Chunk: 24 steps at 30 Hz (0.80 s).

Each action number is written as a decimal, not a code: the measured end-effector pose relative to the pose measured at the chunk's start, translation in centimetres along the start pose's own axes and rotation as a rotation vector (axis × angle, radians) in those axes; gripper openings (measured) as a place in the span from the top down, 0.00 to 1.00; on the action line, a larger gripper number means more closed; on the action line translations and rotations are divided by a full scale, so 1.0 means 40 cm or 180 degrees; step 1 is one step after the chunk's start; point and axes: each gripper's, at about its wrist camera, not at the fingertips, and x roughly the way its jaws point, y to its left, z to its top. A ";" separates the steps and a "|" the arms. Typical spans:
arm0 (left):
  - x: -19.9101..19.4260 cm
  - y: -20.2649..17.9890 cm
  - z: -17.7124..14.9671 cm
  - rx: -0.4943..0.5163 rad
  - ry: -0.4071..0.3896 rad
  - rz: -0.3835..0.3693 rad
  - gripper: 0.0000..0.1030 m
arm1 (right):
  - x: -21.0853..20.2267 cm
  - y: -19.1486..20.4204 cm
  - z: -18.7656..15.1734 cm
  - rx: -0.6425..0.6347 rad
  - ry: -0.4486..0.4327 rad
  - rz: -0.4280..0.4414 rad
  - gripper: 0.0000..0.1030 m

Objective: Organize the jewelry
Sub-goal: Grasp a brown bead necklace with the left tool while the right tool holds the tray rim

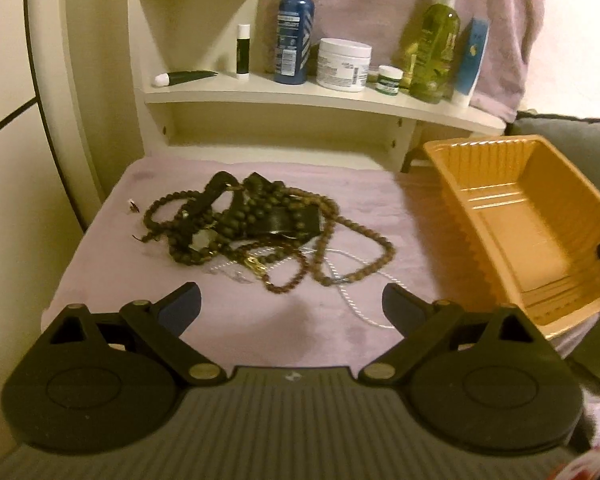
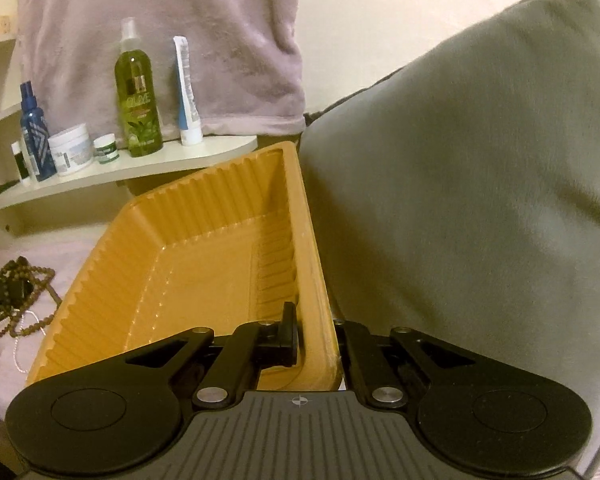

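Note:
A tangle of dark and brown bead necklaces with a thin white chain lies on the pink cloth. My left gripper hovers just short of the pile, jaws wide open with nothing between them. An orange ribbed plastic tray sits tilted at the right of the cloth. In the right wrist view my right gripper is shut on the tray's right rim, one finger inside the wall and one outside. The beads show at the far left of that view.
A cream shelf behind the cloth carries a blue spray bottle, a white jar, a green oil bottle and tubes. A grey cushion presses close on the tray's right side. A pink towel hangs behind.

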 end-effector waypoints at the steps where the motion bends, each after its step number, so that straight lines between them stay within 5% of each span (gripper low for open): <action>1: 0.007 0.006 0.000 0.0003 -0.0018 -0.0008 0.11 | -0.004 0.002 -0.001 0.0000 0.0000 -0.0028 0.96; 8: 0.047 0.013 0.012 0.0210 -0.0088 -0.0070 0.21 | -0.032 0.024 -0.003 -0.0149 -0.0013 -0.0191 0.96; 15: 0.097 -0.065 0.009 0.0727 -0.0038 -0.0369 0.51 | -0.042 0.044 0.003 -0.0278 -0.0028 -0.0254 0.97; 24: 0.177 -0.143 0.017 0.1447 0.0084 -0.0515 0.78 | -0.037 0.045 0.012 -0.0285 0.0014 -0.0273 0.97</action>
